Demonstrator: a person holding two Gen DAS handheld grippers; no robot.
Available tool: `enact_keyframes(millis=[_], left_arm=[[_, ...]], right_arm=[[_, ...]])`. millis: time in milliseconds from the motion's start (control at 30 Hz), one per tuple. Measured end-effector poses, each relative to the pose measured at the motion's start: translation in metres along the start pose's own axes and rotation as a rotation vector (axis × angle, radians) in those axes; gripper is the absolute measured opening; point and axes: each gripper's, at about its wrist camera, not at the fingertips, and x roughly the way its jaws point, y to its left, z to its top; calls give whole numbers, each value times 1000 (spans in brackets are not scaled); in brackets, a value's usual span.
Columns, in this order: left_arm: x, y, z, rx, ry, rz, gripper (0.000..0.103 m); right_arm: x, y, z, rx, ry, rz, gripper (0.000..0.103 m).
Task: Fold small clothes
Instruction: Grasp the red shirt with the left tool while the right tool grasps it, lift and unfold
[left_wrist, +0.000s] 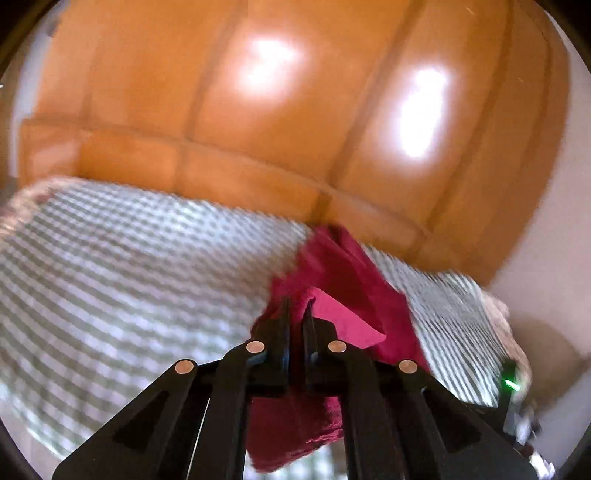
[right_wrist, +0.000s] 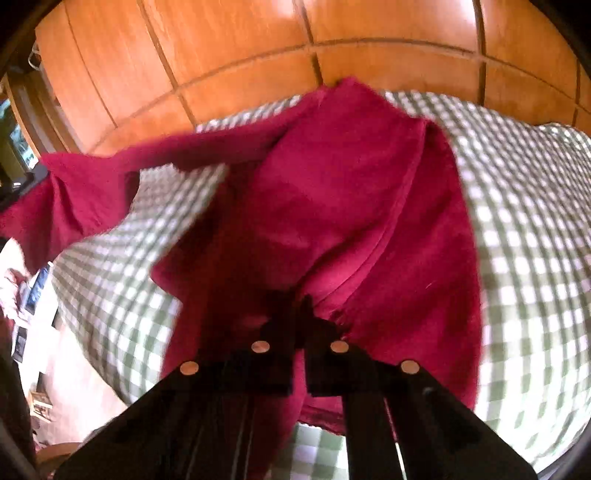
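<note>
A dark red garment hangs lifted over a green-and-white checked cloth. My right gripper is shut on the garment's near edge, and the fabric bunches at its tips. One part of the garment stretches away to the left in that view. In the left wrist view my left gripper is shut on another part of the red garment, which drapes over and below its fingers. Both views are blurred by motion.
The checked cloth covers a bed-like surface. Orange wooden panelling stands behind it, also in the right wrist view. A green light glows at the cloth's right edge. Cluttered items lie on the floor at the left.
</note>
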Motion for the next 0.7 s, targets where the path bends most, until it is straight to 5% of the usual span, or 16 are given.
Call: enact_keyframes(millis=[133, 300, 500, 633, 667, 700], left_arm=[[-3, 36, 40, -22, -58, 159, 4], [26, 78, 75, -66, -44, 332, 4], [63, 140, 107, -136, 2, 550, 4], [89, 171, 111, -157, 57, 644, 4], [93, 173, 109, -158, 71, 643, 12], [96, 174, 106, -156, 87, 642, 31]], right_arm=[[-42, -23, 25, 15, -128, -79, 3], [-70, -96, 72, 43, -226, -357, 3], [-40, -198, 133, 116, -182, -706, 3], [-17, -253, 161, 213, -132, -799, 5], [-18, -261, 163, 233, -130, -794, 6], [-18, -267, 164, 250, -141, -798, 20]])
